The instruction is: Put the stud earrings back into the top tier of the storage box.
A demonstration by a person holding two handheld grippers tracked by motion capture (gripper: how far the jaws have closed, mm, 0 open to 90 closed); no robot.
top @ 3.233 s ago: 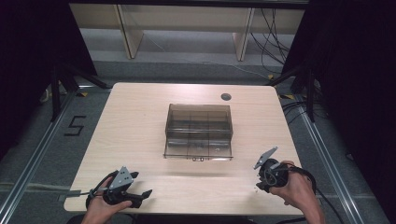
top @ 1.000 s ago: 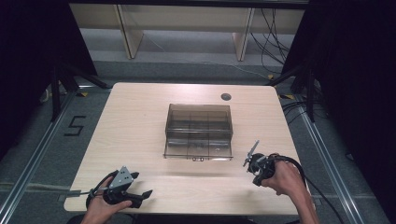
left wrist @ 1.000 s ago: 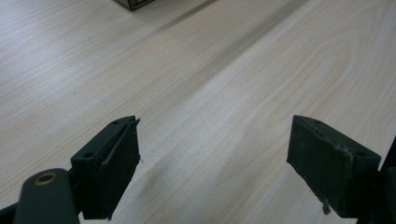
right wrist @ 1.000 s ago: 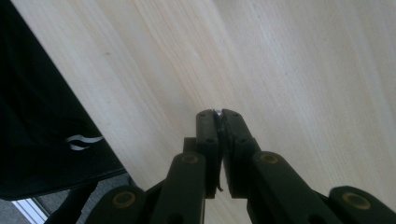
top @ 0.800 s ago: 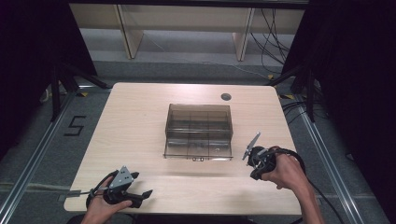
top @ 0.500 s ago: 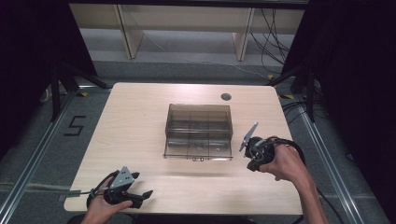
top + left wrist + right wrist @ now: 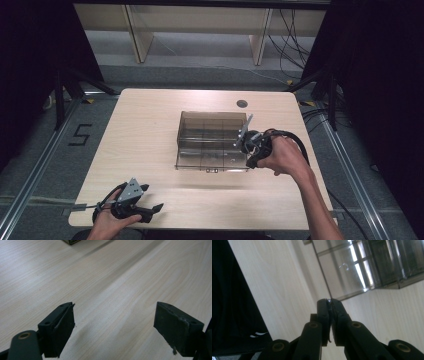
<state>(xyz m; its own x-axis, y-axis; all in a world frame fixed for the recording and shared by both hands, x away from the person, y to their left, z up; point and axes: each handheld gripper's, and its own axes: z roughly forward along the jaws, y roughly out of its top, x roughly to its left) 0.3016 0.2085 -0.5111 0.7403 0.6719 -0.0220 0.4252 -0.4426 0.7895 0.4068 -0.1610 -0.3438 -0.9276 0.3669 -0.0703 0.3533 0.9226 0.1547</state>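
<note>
Work in hand: the right claw [image 7: 248,141] is up against the right side of the smoky transparent plastic box with inner dividers [image 7: 212,141], which sits in the middle of the pale wood-grain counter [image 7: 150,125], slightly toward its right half. No contact can be confirmed from the high view: the claw overlaps the box's right wall there, but whether it touches is not resolvable.

Right claw state: clenched, jaws pressed together with nothing between them, as the right gripper view shows [image 7: 329,315]. In that view the tips point toward a corner of the box [image 7: 362,267] and look short of it.

Left claw [image 7: 145,212]: released, jaws wide apart over bare counter in the left gripper view [image 7: 112,322]; it rests near the counter's front left edge, well apart from the box.

Progress, as a judgement: early. The approach looks nearly complete; any push, opening or lift of the box is not yet done. The box sits square to the counter edges.

Appearance of the box: low, rectangular, tinted grey-brown, see-through walls, several compartments that look empty. A small pale clasp-like fitting [image 7: 212,170] shows on its front edge; the surface is glossy, with bright reflections.
</note>
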